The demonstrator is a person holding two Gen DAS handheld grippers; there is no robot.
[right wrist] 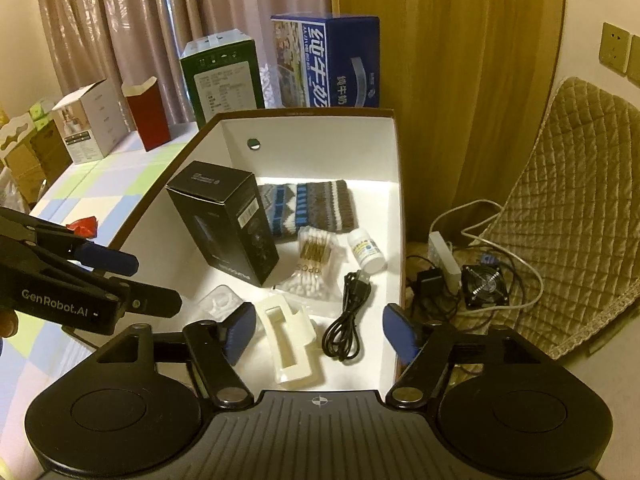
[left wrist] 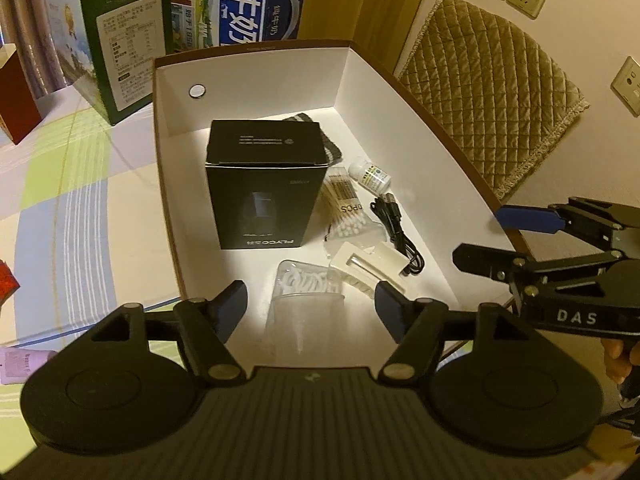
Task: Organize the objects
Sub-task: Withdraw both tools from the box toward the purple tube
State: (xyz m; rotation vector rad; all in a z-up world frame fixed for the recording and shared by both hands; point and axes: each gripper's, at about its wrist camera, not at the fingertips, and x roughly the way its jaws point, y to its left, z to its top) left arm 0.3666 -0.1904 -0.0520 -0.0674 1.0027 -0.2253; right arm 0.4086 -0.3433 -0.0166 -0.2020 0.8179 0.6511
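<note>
Objects lie inside the white box (right wrist: 394,184): the black carton (right wrist: 224,224) hides most of the knitted pouch (right wrist: 308,208) from the left wrist view, a clear container (left wrist: 308,280) beside it is blurred, and both tools, left (left wrist: 310,312) and right (right wrist: 318,328), gape wide, empty.

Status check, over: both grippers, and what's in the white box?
Left gripper open, empty. Right gripper open, empty. White box holds black carton, swabs, cable. Nothing blocking.
</note>
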